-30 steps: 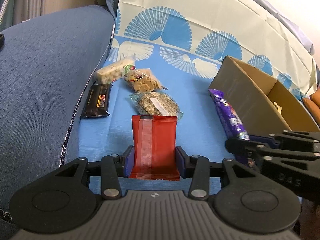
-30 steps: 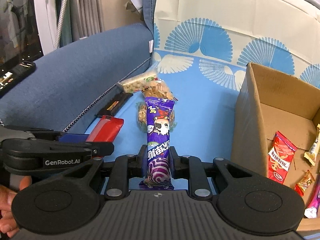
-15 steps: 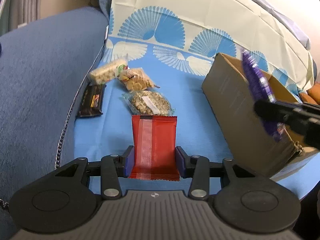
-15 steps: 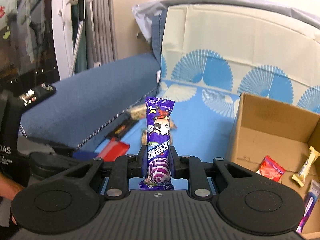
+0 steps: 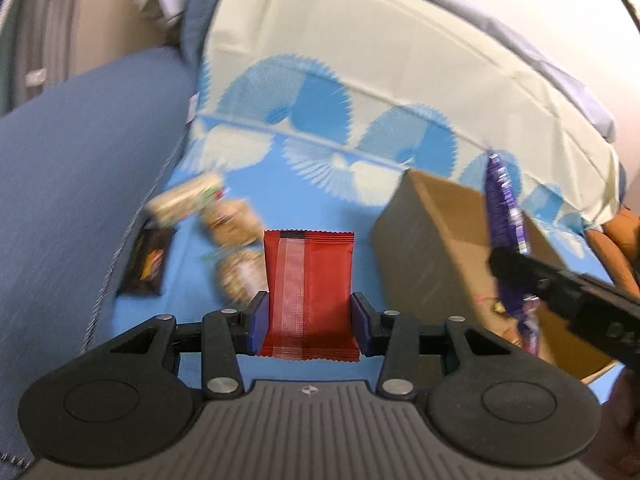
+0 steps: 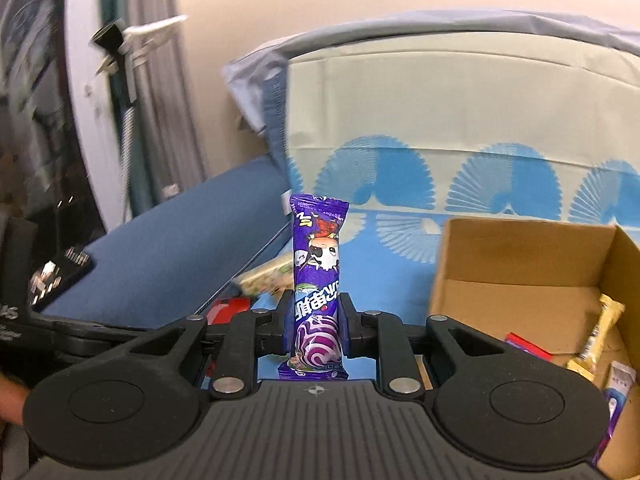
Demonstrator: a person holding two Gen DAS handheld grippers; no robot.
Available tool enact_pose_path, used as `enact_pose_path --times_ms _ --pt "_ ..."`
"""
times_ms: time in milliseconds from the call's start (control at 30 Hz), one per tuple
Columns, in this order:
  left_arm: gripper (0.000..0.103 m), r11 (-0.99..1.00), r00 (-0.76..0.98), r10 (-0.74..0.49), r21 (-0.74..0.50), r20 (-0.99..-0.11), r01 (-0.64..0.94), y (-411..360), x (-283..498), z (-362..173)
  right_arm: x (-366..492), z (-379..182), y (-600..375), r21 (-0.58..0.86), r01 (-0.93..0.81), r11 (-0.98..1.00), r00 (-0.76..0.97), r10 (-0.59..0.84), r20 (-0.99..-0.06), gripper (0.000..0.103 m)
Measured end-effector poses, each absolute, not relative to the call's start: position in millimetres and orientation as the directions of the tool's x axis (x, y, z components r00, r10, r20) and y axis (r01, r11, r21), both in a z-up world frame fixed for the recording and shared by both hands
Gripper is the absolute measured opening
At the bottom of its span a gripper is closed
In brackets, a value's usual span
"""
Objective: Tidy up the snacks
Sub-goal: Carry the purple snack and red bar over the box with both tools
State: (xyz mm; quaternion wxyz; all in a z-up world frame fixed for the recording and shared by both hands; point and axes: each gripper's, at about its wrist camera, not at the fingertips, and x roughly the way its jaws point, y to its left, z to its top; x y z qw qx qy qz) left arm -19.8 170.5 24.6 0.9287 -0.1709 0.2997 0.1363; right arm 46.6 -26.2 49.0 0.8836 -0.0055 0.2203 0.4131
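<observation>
My left gripper [image 5: 308,320] is shut on a flat red snack packet [image 5: 309,280], held above the blue cloth. My right gripper [image 6: 315,326] is shut on a long purple snack packet [image 6: 318,256] that stands upright between its pads. In the left wrist view that purple packet [image 5: 505,216] hangs over the open cardboard box [image 5: 436,240], gripped by the right gripper [image 5: 516,268]. The cardboard box [image 6: 520,248] sits low and right of the right gripper, with several small packets [image 6: 600,328] inside. More loose snacks [image 5: 228,220] and a dark bar [image 5: 148,264] lie on the cloth at the left.
A blue sofa arm [image 5: 72,168] borders the cloth on the left. The cushion back with blue fan print [image 5: 360,92] rises behind the box. An orange object [image 5: 616,248] shows at the right edge beyond the box. The left gripper's body [image 6: 60,320] fills the lower left of the right wrist view.
Both grippers have risen with their packets. The red packet has come up off the cloth. The purple packet has moved from left of the box to above it.
</observation>
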Motion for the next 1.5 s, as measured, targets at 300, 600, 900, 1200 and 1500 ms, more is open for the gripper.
enact_pose_path --times_ms 300,600,900,1200,1500 --pt "0.047 0.941 0.826 0.081 -0.231 -0.558 -0.248 106.3 40.1 60.9 82.9 54.9 -67.5 0.244 -0.539 0.807 0.714 0.59 -0.377 0.022" --pt "0.047 0.957 0.875 0.018 -0.247 -0.484 -0.156 51.4 93.2 91.0 111.8 54.5 -119.1 0.279 -0.34 0.898 0.832 0.426 -0.355 0.022" --pt "0.047 0.964 0.887 -0.01 -0.239 -0.461 -0.113 18.6 124.0 98.0 123.0 50.2 -147.1 0.306 -0.264 0.915 0.862 0.366 -0.35 0.022" --pt "0.047 0.964 0.882 -0.028 -0.246 -0.471 -0.101 13.0 133.2 91.5 127.0 50.8 -153.5 0.317 -0.248 0.915 0.87 0.354 -0.343 0.022" --pt "0.047 0.962 0.885 -0.036 -0.256 -0.465 -0.096 14.2 136.1 92.4 122.8 51.8 -152.5 0.319 -0.245 0.915 0.874 0.351 -0.336 0.022"
